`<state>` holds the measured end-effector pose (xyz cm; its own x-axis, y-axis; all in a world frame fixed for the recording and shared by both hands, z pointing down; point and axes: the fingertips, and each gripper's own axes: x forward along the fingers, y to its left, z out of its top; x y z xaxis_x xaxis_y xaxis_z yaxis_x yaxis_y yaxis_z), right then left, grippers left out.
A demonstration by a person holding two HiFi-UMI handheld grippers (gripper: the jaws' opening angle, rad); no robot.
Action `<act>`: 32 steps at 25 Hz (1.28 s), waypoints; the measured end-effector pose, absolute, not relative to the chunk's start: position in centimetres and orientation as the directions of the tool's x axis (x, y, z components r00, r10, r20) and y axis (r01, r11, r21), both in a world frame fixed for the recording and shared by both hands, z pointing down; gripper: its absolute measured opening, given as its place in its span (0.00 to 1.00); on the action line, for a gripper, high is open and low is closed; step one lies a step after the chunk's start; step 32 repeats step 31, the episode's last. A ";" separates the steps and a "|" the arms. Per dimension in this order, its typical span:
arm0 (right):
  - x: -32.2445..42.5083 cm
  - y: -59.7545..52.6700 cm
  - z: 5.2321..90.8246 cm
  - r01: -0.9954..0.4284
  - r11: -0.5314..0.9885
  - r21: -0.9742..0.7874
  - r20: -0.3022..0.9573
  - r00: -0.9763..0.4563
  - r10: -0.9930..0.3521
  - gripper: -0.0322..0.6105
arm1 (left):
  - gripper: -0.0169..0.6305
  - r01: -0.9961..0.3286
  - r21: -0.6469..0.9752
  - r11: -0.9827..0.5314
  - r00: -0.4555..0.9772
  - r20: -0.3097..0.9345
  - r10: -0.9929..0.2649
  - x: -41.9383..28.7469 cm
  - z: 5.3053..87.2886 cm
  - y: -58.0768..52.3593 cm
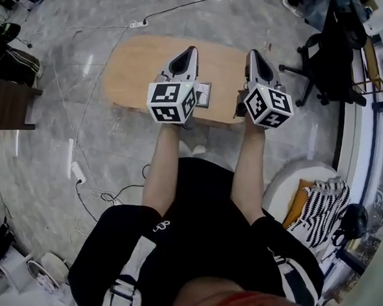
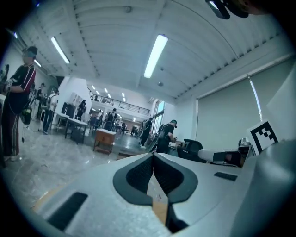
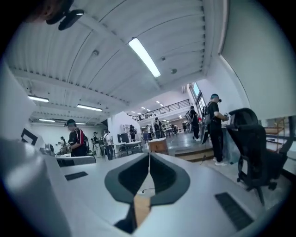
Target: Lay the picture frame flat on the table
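The picture frame (image 1: 203, 94), a small pale square, appears to lie flat on the oval wooden table (image 1: 129, 72), partly hidden behind my left gripper's marker cube. My left gripper (image 1: 190, 53) hovers just left of the frame, jaws shut with nothing between them. To the frame's right, my right gripper (image 1: 254, 53) is also shut and empty. In the left gripper view the jaws meet at a closed seam (image 2: 153, 155) with only a sliver of wood below. The right gripper view shows the same closed seam (image 3: 149, 155). Both gripper views point out into the room, and neither shows the frame.
A black office chair (image 1: 331, 51) stands right of the table and a dark side table (image 1: 10, 103) to the left. Cables and a power strip (image 1: 77, 171) lie on the marble floor. A striped bag (image 1: 325, 202) sits at my right. People stand far off (image 3: 215, 125).
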<state>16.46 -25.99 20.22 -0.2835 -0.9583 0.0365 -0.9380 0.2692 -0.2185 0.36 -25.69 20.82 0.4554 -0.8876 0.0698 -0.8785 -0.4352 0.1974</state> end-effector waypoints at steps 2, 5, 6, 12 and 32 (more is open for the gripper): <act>16.7 -25.7 18.5 -0.945 0.265 -0.190 0.023 -0.274 -0.962 0.07 | 0.04 -0.888 0.169 -0.427 0.438 0.033 -0.898 0.0 18.6 -25.5; 17.3 -25.9 16.9 -0.956 0.269 -0.119 0.015 -0.272 -0.962 0.07 | 0.04 -0.897 0.152 -0.416 0.417 -0.026 -0.909 0.1 15.8 -26.0; 17.4 -25.9 17.0 -0.957 0.270 -0.109 0.021 -0.274 -0.962 0.07 | 0.04 -0.900 0.146 -0.410 0.411 -0.029 -0.911 0.1 15.6 -25.9; 16.9 -26.6 16.4 -0.953 0.285 -0.105 0.013 -0.288 -0.958 0.07 | 0.04 -0.913 0.121 -0.389 0.389 -0.020 -0.921 -0.6 14.8 -26.6; 16.7 -29.1 15.4 -0.952 0.300 -0.063 -0.007 -0.300 -0.954 0.07 | 0.04 -0.902 0.122 -0.415 0.414 -0.035 -0.910 0.1 14.0 -29.6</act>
